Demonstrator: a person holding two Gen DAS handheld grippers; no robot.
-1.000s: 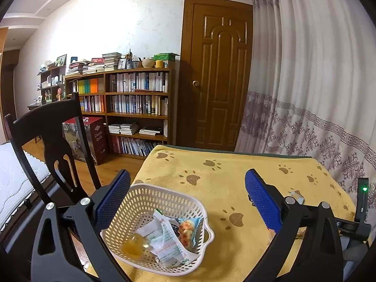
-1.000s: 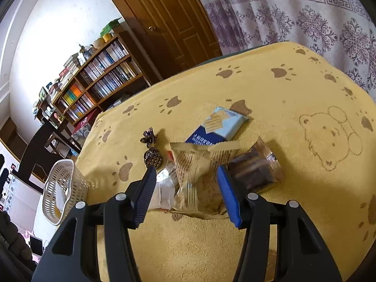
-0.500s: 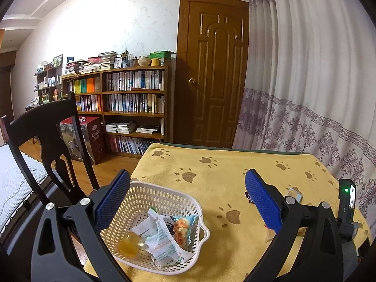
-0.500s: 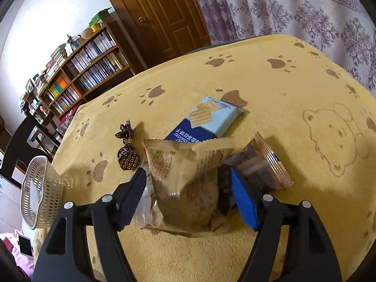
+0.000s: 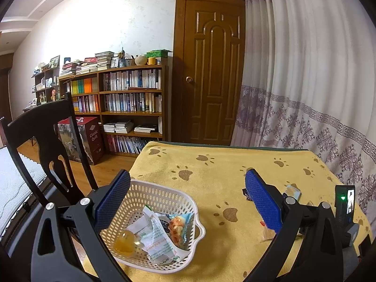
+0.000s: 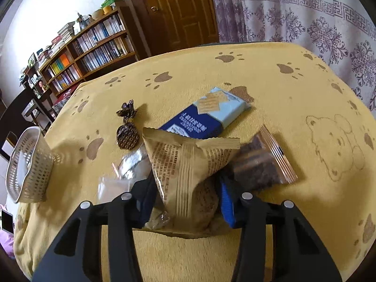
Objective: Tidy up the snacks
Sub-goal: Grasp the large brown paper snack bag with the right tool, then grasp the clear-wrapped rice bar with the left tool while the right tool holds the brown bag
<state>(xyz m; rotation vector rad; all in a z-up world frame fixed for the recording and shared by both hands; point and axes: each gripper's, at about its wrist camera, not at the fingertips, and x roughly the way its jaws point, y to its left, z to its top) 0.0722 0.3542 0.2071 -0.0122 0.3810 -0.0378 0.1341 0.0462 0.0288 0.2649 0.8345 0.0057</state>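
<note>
A white perforated basket [image 5: 162,195] sits at the near left of the yellow paw-print cloth, holding an orange jelly cup [image 5: 123,244], a white packet [image 5: 156,239] and a chips packet [image 5: 177,225]. My left gripper [image 5: 188,199] hangs open above it, with nothing between its blue pads. In the right wrist view, my right gripper [image 6: 185,199] is shut on a tan printed snack packet [image 6: 188,162], whose sides hide most of both pads. Around it lie a blue cracker packet [image 6: 211,115], a dark wafer packet [image 6: 260,164], a dark patterned candy [image 6: 128,134] and clear wrappers [image 6: 127,166].
The basket [image 6: 28,164] stands at the cloth's left edge in the right wrist view. A black chair [image 5: 47,141] is beside the table on the left. A bookshelf [image 5: 122,108], a wooden door and a curtain stand beyond the far edge.
My right gripper has moved in over the tan packet and its fingers have drawn together onto its sides. The left gripper has stayed open over the basket, shifting only slightly.
</note>
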